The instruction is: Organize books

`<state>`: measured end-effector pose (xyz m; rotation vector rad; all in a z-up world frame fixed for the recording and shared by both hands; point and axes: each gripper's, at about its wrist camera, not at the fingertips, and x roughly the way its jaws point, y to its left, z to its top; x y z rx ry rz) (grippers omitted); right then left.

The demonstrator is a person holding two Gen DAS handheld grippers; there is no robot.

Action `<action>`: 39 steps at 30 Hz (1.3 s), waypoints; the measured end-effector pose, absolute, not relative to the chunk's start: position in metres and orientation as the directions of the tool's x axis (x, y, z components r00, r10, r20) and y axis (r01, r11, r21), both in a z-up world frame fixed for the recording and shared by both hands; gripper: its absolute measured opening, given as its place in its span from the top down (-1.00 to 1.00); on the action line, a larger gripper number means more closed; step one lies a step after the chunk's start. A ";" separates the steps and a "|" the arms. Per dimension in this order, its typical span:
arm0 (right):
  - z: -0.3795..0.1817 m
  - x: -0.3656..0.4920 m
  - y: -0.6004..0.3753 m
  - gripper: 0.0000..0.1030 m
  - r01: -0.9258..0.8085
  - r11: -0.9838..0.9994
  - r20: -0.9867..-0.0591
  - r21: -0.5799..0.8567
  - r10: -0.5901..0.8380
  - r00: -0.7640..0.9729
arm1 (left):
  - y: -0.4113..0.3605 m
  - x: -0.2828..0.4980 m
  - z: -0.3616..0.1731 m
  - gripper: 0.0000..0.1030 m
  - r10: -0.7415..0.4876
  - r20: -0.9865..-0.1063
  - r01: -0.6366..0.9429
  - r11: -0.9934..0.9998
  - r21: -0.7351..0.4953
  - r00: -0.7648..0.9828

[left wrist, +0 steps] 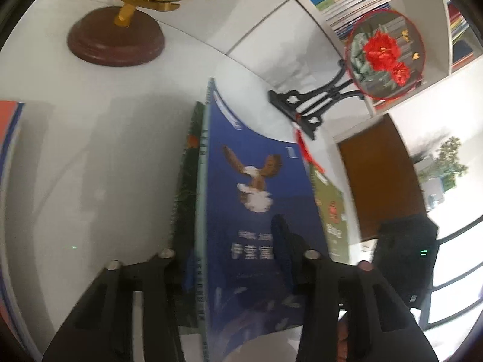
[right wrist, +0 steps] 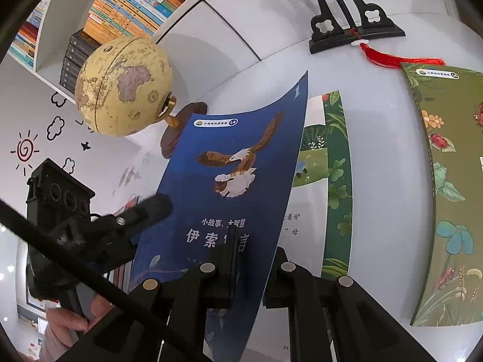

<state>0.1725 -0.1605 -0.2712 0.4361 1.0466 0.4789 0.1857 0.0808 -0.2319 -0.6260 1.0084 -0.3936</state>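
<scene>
A blue book (left wrist: 256,181) with an eagle on its cover stands tilted up off the white table (left wrist: 90,157). Its green illustrated pages (left wrist: 187,181) show beside the spine. My left gripper (left wrist: 232,238) is shut on the book near the spine; one finger (left wrist: 282,238) lies on the cover and the other is hidden behind the pages. In the right wrist view my right gripper (right wrist: 253,241) is shut on the blue cover (right wrist: 235,163) at its lower edge, one finger in front and one behind. The left gripper (right wrist: 151,208) touches the cover's left edge. An open white page (right wrist: 308,211) lies under the cover.
An olive-green book (right wrist: 446,181) with ladybirds lies flat to the right. A globe (right wrist: 123,86) on a brown base (left wrist: 116,42) stands behind. A black stand (right wrist: 356,30) carries a round flowered fan (left wrist: 386,57). Shelves full of books (right wrist: 129,6) line the back. An orange book (left wrist: 9,150) lies far left.
</scene>
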 end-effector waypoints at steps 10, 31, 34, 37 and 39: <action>-0.252 0.167 -0.157 0.78 -0.213 0.822 -0.696 0.529 0.563 0.446 | 0.077 0.186 -0.214 0.75 -0.464 -0.747 0.062 0.865 -0.498 0.475; -0.194 0.139 -0.138 0.79 -0.291 0.804 -0.620 0.518 0.588 0.519 | 0.102 0.154 -0.159 0.75 -0.463 -0.696 0.097 0.862 -0.497 0.550; -0.184 0.132 -0.129 0.79 -0.305 0.798 -0.604 0.520 0.595 0.530 | 0.111 0.148 -0.150 0.75 -0.464 -0.684 0.095 0.858 -0.504 0.562; -0.173 0.126 -0.121 0.79 -0.321 0.790 -0.586 0.522 0.606 0.538 | 0.121 0.139 -0.141 0.75 -0.461 -0.674 0.101 0.860 -0.501 0.578; -0.165 0.122 -0.113 0.79 -0.335 0.788 -0.578 0.517 0.610 0.542 | 0.128 0.132 -0.134 0.75 -0.453 -0.666 0.106 0.863 -0.493 0.592</action>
